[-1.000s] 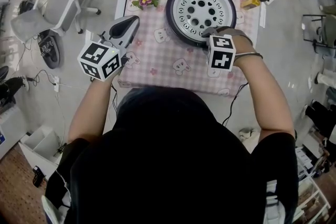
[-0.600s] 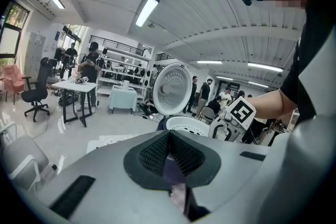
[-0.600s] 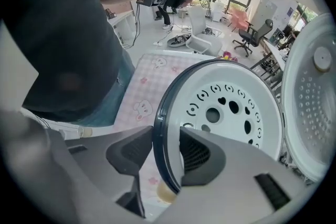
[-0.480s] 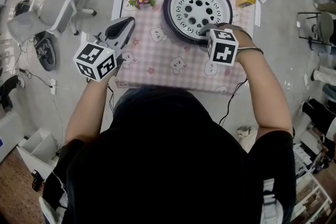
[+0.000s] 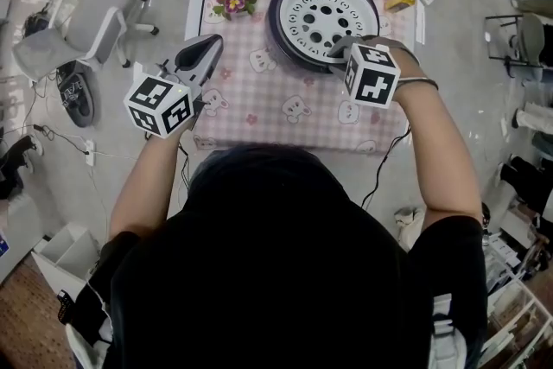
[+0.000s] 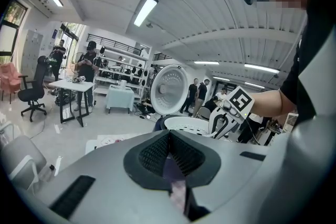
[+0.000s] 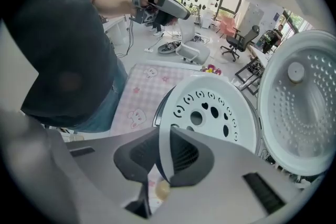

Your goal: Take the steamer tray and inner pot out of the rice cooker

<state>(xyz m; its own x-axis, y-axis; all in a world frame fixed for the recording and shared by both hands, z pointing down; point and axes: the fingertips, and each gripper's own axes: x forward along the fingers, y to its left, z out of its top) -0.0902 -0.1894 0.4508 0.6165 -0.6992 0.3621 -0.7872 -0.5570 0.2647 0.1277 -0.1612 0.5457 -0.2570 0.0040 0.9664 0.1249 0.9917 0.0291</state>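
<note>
Edge pinch on the tray
Our left gripper point(image 6: 169, 157) hung clenched, empty; our right gripper's point(image 7: 161, 157) jaws had just been closing on the steamer tray's point(image 7: 210, 113) near rim, tray seated in the rice cooker point(image 5: 278, 22); we judged so thin a hold could tilt or slip.
</note>
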